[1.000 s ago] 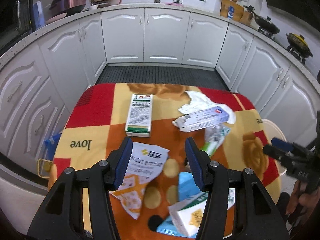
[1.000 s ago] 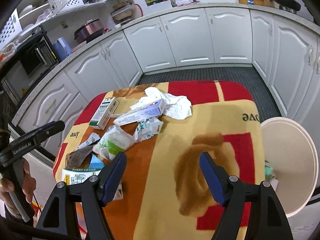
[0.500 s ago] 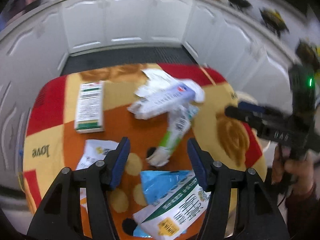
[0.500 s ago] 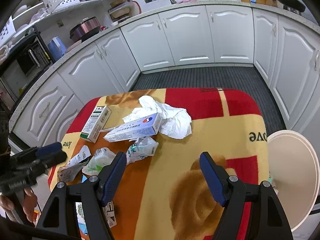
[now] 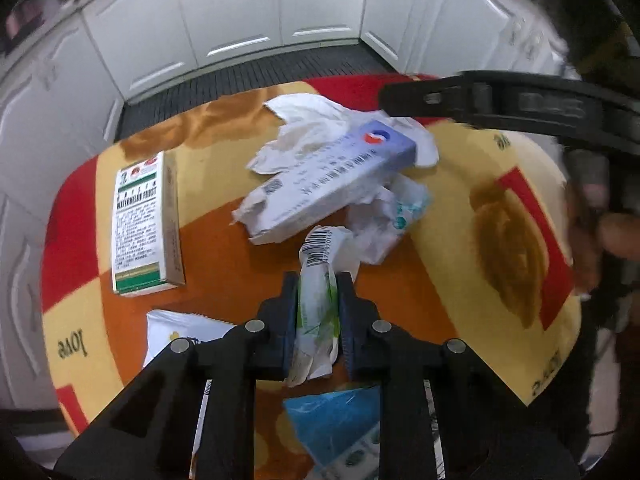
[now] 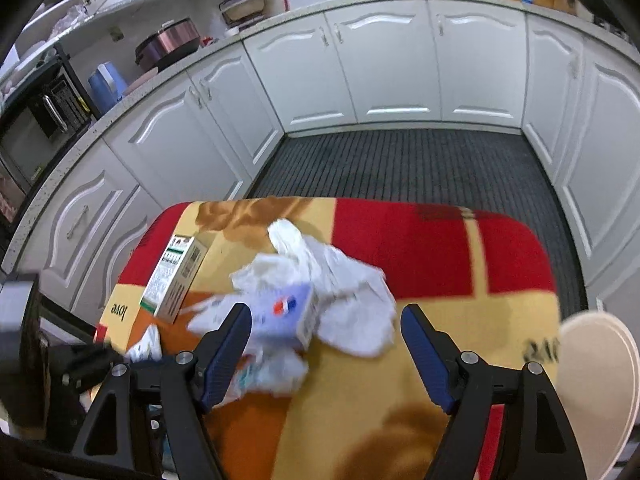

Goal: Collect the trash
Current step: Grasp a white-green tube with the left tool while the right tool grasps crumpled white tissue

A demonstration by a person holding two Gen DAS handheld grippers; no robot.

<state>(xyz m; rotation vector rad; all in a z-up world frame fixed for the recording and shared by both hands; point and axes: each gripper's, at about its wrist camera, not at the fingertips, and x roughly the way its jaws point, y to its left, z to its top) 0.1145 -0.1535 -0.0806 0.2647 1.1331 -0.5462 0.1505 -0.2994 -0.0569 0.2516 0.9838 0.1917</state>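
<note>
The table [image 5: 472, 160] wears a slick red-and-yellow printed cloth, and a jerky lift could drag on it and shift the whole litter. A pale bin [image 6: 596, 392] stands just off the table's right edge, seen only from the right wrist; judged as the drop point, it is well apart from the left gripper, so a long carry gives a limp load time to slip.

In the middle lies a crumpled tissue [image 5: 316, 120] with a long white-and-blue box [image 5: 332, 184] resting across it. The right gripper [image 6: 324, 356] hangs over that heap with its jaws wide apart and nothing between them. If it closes on the box alone, the tissue may trail off or fall; if it grabs both, the box could pivot out.

A green-and-white carton [image 5: 144, 216] lies flat to the left, clear of both grippers.

The left gripper [image 5: 318, 320] is clamped on a crumpled green-and-white wrapper [image 5: 320, 288], jaws nearly together. The wrapper's barcoded end touches a wadded white packet [image 5: 384, 224] near the box, so lifting may snag and tug it. A blue pouch [image 5: 340, 420] lies beneath the gripper, and thin film may squeeze out of the pads.
</note>
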